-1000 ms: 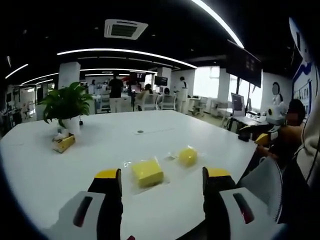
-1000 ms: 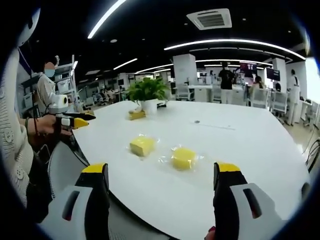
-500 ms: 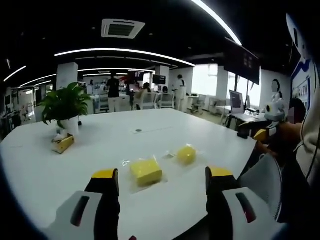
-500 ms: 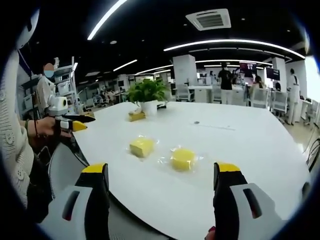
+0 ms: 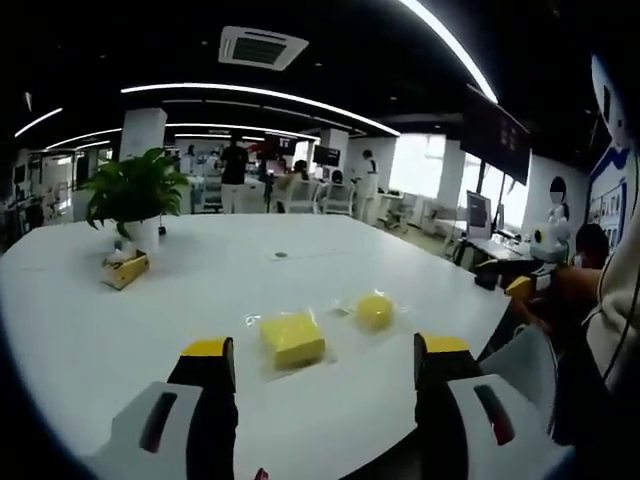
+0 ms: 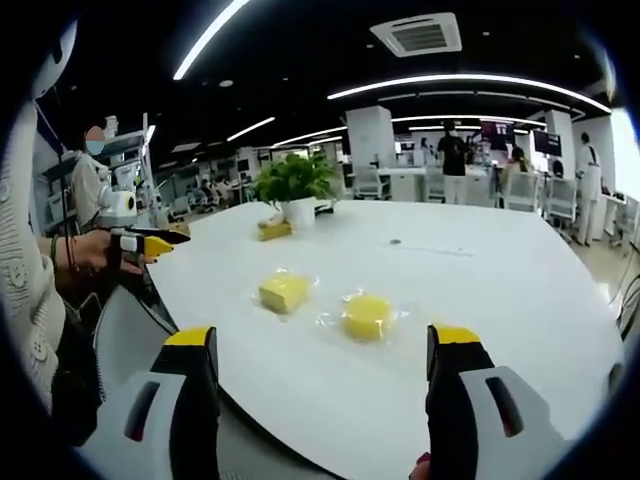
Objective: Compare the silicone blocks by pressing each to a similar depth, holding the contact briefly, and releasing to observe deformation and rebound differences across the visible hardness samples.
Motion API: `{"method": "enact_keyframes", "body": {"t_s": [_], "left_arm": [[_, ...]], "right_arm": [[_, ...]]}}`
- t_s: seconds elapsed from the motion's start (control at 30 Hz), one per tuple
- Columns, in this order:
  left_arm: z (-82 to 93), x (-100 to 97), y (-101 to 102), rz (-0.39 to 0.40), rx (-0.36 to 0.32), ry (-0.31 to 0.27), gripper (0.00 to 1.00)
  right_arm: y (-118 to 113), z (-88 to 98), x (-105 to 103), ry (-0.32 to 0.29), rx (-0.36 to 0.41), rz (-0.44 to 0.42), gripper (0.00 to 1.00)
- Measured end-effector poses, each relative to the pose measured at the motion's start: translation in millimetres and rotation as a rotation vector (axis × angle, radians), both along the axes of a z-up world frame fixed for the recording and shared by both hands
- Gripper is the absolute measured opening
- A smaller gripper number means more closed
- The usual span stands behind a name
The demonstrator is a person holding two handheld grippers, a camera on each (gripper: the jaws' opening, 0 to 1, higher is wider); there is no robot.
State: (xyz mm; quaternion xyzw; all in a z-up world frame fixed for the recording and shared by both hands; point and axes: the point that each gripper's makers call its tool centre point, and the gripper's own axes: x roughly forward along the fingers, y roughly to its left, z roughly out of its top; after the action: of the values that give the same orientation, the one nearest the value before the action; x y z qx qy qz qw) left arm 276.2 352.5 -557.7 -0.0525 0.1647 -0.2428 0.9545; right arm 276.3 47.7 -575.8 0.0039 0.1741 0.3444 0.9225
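Two yellow silicone blocks in clear wrappers lie on the white table (image 5: 200,290). In the left gripper view the square block (image 5: 293,338) sits just beyond and between my jaws, and the round block (image 5: 374,312) lies to its right. My left gripper (image 5: 325,350) is open and held short of the square block, touching nothing. In the right gripper view the square block (image 6: 284,292) is on the left and the round block (image 6: 367,315) on the right. My right gripper (image 6: 322,338) is open above the table's near edge, apart from both blocks.
A potted plant (image 5: 135,195) and a small yellow box (image 5: 125,270) stand farther back on the table. A hand holds the right gripper (image 5: 520,288) off the table's right edge, and the left gripper (image 6: 155,243) comes in from the left. Desks and people fill the background.
The left gripper view has shifted a little as the hand moved. Both blocks lie where they were, and both grippers stay open.
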Motion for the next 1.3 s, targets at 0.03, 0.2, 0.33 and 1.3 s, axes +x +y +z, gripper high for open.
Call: {"method": "enact_keyframes", "body": {"t_s": [0.03,0.2,0.33,1.3], "left_arm": [[-2.5,2.1,0.1,0.002,-0.006,0.011,0.71],[-10.8,19.7,-4.0,-0.002,-0.058,0.059,0.69],[-14.8,36.4,-4.2,-0.002,-0.082,0.079,0.69],[-113.4,157.6,14.2,0.068,-0.304,0.325,0.65]], "right_arm": [[0.0,-0.2,0.5,0.002,0.0,-0.001,0.8],[1.3,-1.9,3.5,0.012,-0.002,0.003,0.8],[1.7,-3.1,6.1,0.021,-0.001,0.008,0.81],[6.6,-29.4,28.4,0.139,-0.063,0.042,0.81]]}}
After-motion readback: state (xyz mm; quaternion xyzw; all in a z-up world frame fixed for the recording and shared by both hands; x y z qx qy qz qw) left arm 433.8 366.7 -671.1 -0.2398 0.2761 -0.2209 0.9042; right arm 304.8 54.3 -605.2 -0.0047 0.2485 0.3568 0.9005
